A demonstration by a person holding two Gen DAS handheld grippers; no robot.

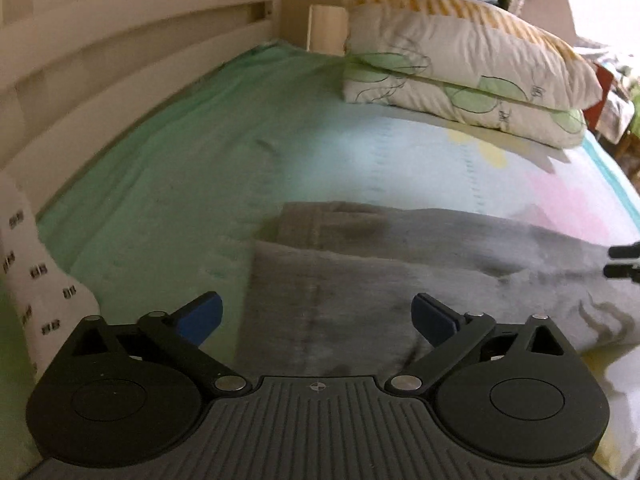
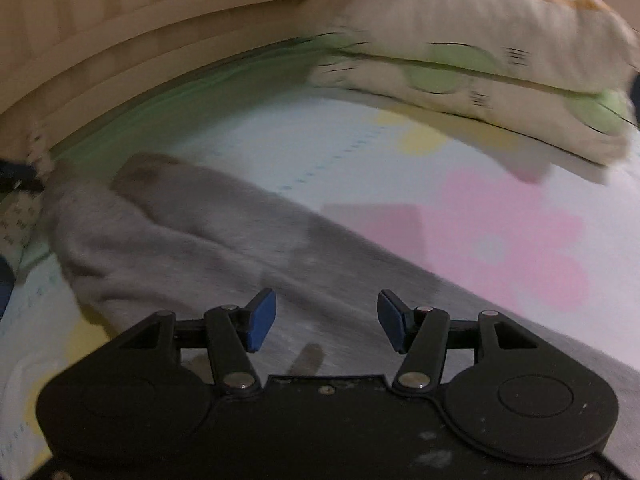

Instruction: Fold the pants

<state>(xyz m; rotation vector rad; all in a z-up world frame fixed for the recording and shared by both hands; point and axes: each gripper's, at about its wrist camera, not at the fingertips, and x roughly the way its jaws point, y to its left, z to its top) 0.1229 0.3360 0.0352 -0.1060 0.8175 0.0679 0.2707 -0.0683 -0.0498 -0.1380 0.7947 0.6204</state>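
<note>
The grey pants lie flat on the bed sheet, one layer already doubled over another, so the cloth ahead of the left gripper shows a straight folded edge just beyond its left finger and the far end of the lower layer poking out past it. That gripper stands with its blue pads spread as wide as they go and nothing between them; the fabric sits below and ahead of the fingers, not pinched, which I judge suits a hand that has laid a fold down and is free to take a new hold. The right gripper is about half open, also empty, its fingers over the pants, which run away to the left of them. The stacked pillows sit well beyond both pairs of fingers, clear of the folding area. A white patterned cloth lies left of the left finger; its small dark marks cannot be read, and no brand or label is legible anywhere.
</note>
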